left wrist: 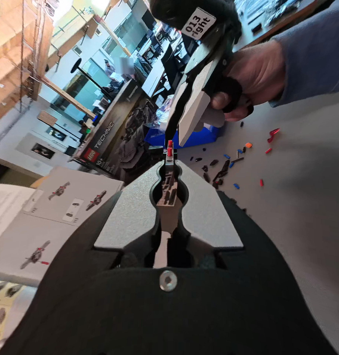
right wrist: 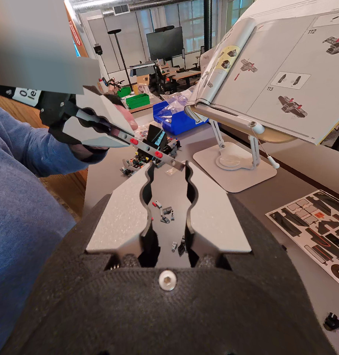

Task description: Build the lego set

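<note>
My left gripper [left wrist: 168, 163] is shut on a long grey beam [left wrist: 169, 184] that carries two red pins [left wrist: 170, 148]. In the right wrist view the left gripper [right wrist: 126, 141] comes in from the left, and the beam [right wrist: 145, 148] slants down to the right with both red pins [right wrist: 158, 154] showing. My right gripper [right wrist: 168, 165] is open and empty, with the beam's free end just between its fingertips. In the left wrist view the right gripper [left wrist: 174, 142] hangs above the beam's tip, held by a hand [left wrist: 257, 76]. A partly built dark model [right wrist: 155, 134] stands on the table behind the beam.
Small grey and red parts [right wrist: 164, 211] lie under my right gripper. An open instruction book [right wrist: 280, 76] sits on a stand [right wrist: 236, 172] at right, a sticker sheet [right wrist: 318, 226] in front of it. A blue bin [right wrist: 176, 121] holds bags. The set's box [left wrist: 114, 146] and loose pieces [left wrist: 222, 169] show. About 6 centimeters separates my left fingertips from my right. From either gripper's tips it is about 30 centimeters to the open instruction book [right wrist: 280, 76]. Seen from the left wrist view [left wrist: 66, 216] as well.
</note>
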`<action>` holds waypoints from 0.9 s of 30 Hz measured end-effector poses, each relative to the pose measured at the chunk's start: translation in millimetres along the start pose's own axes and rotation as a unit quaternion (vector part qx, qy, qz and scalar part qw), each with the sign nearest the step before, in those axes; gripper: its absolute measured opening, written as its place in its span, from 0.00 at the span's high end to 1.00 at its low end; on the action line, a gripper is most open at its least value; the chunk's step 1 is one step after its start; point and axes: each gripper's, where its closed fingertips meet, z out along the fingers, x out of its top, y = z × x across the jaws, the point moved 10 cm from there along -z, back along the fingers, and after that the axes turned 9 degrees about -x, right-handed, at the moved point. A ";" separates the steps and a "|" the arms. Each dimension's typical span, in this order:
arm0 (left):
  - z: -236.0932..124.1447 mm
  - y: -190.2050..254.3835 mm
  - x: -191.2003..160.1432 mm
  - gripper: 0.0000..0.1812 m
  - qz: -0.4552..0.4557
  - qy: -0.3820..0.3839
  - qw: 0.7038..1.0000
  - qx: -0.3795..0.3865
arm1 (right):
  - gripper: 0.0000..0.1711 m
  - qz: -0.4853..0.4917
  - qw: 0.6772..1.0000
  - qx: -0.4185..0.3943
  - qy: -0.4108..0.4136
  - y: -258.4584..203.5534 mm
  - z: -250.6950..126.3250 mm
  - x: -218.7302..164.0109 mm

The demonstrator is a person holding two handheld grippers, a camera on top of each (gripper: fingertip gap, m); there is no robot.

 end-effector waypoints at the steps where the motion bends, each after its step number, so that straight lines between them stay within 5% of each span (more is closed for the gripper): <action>1: 0.9 2.4 1.0 0.97 0.021 -0.008 1.000 0.013 | 0.82 0.000 1.000 -0.003 0.001 0.1 -0.3 -0.3; 12: 10.1 21.4 5.9 0.97 0.146 -0.041 0.987 0.061 | 0.83 0.005 1.000 -0.007 0.006 0.5 -1.9 -0.3; 27: 10.8 18.6 2.6 0.97 0.131 -0.039 0.989 0.063 | 0.83 0.008 1.000 -0.005 0.007 3.6 2.2 -0.1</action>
